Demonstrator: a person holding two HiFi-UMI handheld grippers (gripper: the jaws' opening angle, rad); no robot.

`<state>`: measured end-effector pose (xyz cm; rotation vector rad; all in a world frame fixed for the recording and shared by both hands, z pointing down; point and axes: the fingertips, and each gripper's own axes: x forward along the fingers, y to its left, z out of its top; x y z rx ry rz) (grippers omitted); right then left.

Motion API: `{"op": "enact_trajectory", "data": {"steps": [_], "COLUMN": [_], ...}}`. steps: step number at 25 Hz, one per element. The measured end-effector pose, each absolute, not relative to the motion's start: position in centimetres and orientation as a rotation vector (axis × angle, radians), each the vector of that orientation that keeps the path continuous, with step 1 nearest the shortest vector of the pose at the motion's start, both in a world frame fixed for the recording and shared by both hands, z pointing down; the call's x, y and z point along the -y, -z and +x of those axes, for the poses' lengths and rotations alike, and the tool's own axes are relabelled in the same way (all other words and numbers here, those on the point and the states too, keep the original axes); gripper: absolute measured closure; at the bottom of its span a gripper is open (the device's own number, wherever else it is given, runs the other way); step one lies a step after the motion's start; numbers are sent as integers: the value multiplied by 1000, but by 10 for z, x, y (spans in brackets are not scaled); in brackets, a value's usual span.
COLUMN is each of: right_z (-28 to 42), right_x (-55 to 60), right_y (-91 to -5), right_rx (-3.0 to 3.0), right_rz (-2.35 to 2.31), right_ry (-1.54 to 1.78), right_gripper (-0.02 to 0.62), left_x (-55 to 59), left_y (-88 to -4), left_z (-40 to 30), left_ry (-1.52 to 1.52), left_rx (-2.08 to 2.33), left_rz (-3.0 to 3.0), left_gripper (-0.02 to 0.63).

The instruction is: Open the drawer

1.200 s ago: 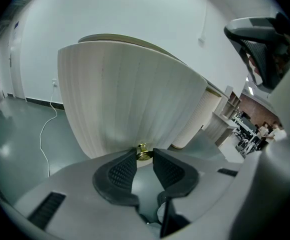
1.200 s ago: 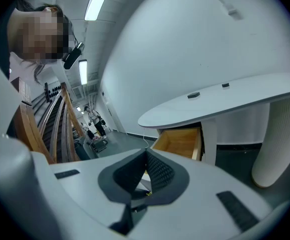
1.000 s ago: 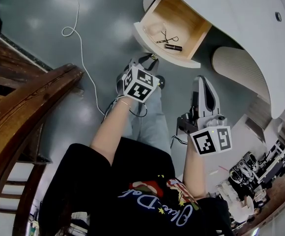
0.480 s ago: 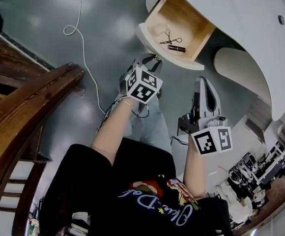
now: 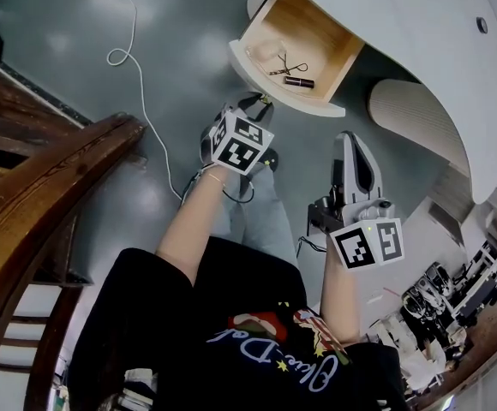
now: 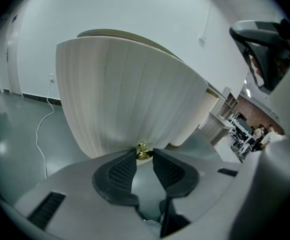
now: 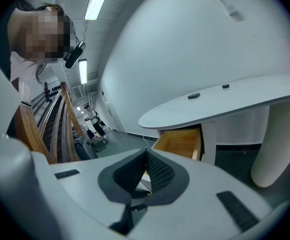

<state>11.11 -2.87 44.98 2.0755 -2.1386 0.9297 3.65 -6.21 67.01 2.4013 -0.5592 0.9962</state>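
Pinching, seemingly, the brass knob (image 6: 144,154) between narrowly parted jaws of the left gripper (image 6: 144,160), with the drawer (image 5: 293,98) already well out beneath the white desk (image 5: 403,24) and the right gripper (image 7: 146,156) closed, empty. Best pulled straight out from the desk, grip firm.

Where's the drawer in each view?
Head view: top centre, open drawer.
Left gripper view: its ribbed front fills the middle, knob between the jaws.
Right gripper view: centre, above the jaws.
Shared: white floor cable, left of the drawer in head and left gripper views.
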Motion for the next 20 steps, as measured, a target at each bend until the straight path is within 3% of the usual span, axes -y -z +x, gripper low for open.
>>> {"op": "enact_trajectory", "data": {"steps": [14,20], "right_z": [117,118], "right_x": [19,13], "right_y": [-428,-421], "right_rx": [2186,2208], "right_rz": [2048,2039], "right_ry": [-903,-904], "right_gripper": [597,597], "left_x": [58,54], "left_y": [-654,-630], "left_z": [21,6], "left_ry": [-1042,-1011], "left_rx": [656,696], "left_rz": [2364,2377], "left_gripper": [504,590]}}
